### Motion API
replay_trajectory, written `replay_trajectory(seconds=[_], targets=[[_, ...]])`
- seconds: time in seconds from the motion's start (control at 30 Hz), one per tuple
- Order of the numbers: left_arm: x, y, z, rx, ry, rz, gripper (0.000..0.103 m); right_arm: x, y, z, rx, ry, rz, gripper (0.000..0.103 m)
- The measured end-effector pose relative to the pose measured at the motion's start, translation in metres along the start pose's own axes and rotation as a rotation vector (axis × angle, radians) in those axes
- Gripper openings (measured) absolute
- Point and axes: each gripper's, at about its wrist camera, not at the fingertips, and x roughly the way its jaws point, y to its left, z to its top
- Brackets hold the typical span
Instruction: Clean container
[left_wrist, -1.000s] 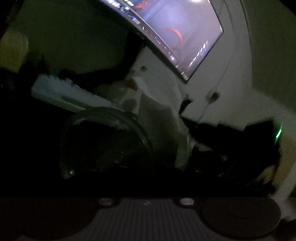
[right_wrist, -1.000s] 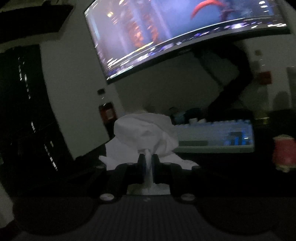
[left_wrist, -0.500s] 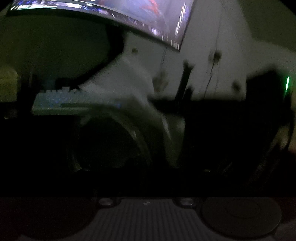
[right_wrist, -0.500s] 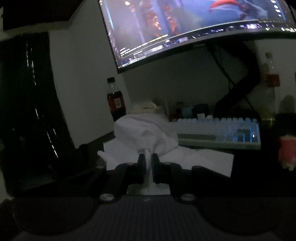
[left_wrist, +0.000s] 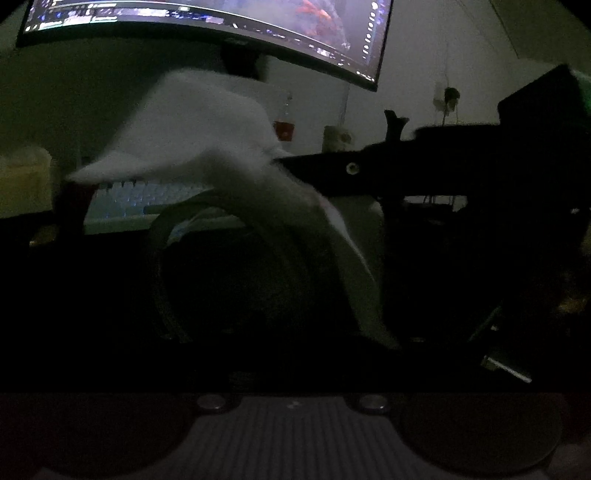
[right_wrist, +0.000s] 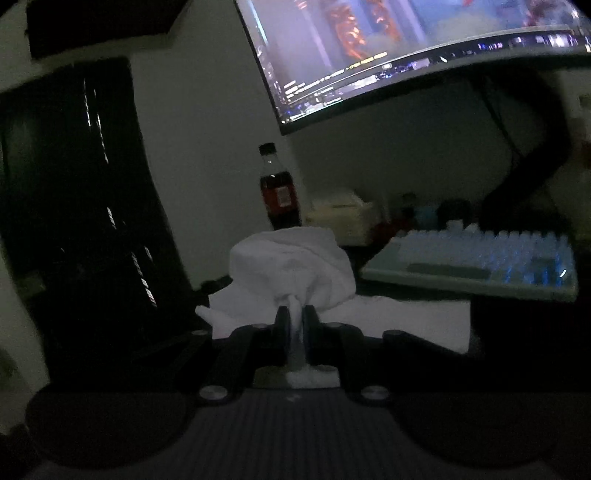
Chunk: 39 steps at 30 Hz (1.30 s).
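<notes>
Right wrist view: right hand-held gripper (right_wrist: 295, 325) clamped on tissue (right_wrist: 291, 266); we press it inside the container (left_wrist: 236, 266), left hand-held gripper's state untellable.

Clear round container (left_wrist: 236, 280), glassy and dim, tipped so the open mouth faces the left wrist camera, rim arcing pale against a dark interior (contents too dark to tell). White crumpled cloth (right_wrist: 291, 266), bunched into a soft wad and pinched at its lower fold, billowing up and forward from the grip. In the left wrist view, same cloth (left_wrist: 199, 144) blurred, spread just above the container's upper rim, one tail draping down along the right edge of the rim.
</notes>
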Motion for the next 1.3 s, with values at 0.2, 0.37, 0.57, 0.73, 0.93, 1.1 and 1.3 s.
replay_trajectory(seconds=[0.2, 0.37, 0.57, 0.73, 0.93, 1.1, 1.3], targets=[[0.003, 0.009, 0.004, -0.04, 0.014, -0.022, 0.031, 0.017, -0.036, 0.013, 0.054, 0.028, -0.223, 0.009], [0.007, 0.014, 0.01, -0.049, 0.046, -0.042, 0.031, 0.02, -0.008, 0.012, -0.003, 0.044, -0.076, 0.01], [0.009, 0.024, 0.014, -0.106, 0.054, -0.08, 0.031, 0.03, 0.011, 0.015, -0.043, 0.072, -0.001, 0.01], [0.009, 0.021, 0.013, -0.07, 0.018, -0.054, 0.036, 0.041, -0.005, 0.023, 0.005, 0.096, -0.021, 0.01], [0.011, 0.019, 0.005, -0.005, 0.005, 0.019, 0.042, 0.043, -0.016, 0.025, -0.035, 0.094, -0.125, 0.01], [0.011, 0.02, 0.004, 0.0, -0.011, 0.02, 0.042, 0.042, -0.007, 0.019, -0.054, 0.066, -0.149, 0.01], [0.016, 0.009, 0.005, 0.035, -0.019, 0.054, 0.042, 0.027, 0.008, 0.01, -0.047, 0.026, -0.004, 0.01]])
